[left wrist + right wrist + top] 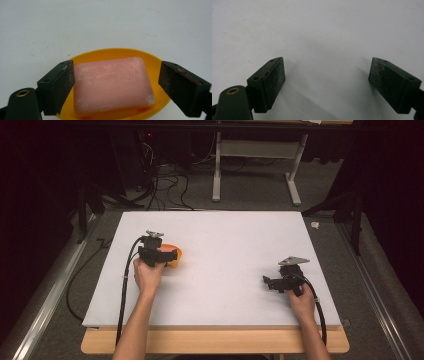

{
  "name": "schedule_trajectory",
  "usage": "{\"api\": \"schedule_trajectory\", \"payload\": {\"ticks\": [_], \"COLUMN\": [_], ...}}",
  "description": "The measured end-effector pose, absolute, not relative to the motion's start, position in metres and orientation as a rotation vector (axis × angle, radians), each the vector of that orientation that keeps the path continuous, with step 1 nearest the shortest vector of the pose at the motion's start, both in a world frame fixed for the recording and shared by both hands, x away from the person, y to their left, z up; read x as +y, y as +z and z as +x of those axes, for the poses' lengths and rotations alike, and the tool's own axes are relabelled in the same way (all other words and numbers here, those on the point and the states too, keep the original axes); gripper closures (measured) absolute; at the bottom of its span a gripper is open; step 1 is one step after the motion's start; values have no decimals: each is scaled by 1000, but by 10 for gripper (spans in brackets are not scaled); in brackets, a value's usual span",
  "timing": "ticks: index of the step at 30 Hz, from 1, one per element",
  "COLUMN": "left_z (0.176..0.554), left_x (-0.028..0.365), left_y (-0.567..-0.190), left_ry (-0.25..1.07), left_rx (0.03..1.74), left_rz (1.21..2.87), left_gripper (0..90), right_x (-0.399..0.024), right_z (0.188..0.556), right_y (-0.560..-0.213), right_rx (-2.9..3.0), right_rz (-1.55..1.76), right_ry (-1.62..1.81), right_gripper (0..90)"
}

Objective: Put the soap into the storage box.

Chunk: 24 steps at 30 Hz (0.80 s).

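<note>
One orange dish (150,62), one pink soap bar (112,85) inside.
Left gripper (116,85): jaws spread astride the soap, left pad touching. Right gripper (327,82): spread over bare white board (230,245).

Pink soap bar (112,86): waxy, scuffed. Yellow dish (152,62): glossy plastic. Left gripper (116,86) pads (65,83): rough, matt. Table board (225,245): matt white.

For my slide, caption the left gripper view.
Open left gripper straddling a pink soap bar in a yellow dish.
</note>
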<state>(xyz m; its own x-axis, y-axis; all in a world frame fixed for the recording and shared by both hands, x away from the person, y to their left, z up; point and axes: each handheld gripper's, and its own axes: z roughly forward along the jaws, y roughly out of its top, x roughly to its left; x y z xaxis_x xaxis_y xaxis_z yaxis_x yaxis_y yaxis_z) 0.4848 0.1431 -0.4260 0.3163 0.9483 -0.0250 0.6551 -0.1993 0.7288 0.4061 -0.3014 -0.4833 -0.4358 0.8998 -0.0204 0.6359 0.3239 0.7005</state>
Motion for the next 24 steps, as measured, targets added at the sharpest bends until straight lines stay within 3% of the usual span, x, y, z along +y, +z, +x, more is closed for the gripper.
{"api": "schedule_trajectory", "payload": {"ticks": [24], "left_z": [455], "left_x": [140], "left_y": [-399], "left_ry": [575], "left_rx": [1255], "left_rz": [1921], "left_gripper": [157], "right_x": [-301], "right_z": [406], "right_y": [-483], "right_rx": [2187], "right_rz": [1361], "right_ry": [879], "right_gripper": [144]}}
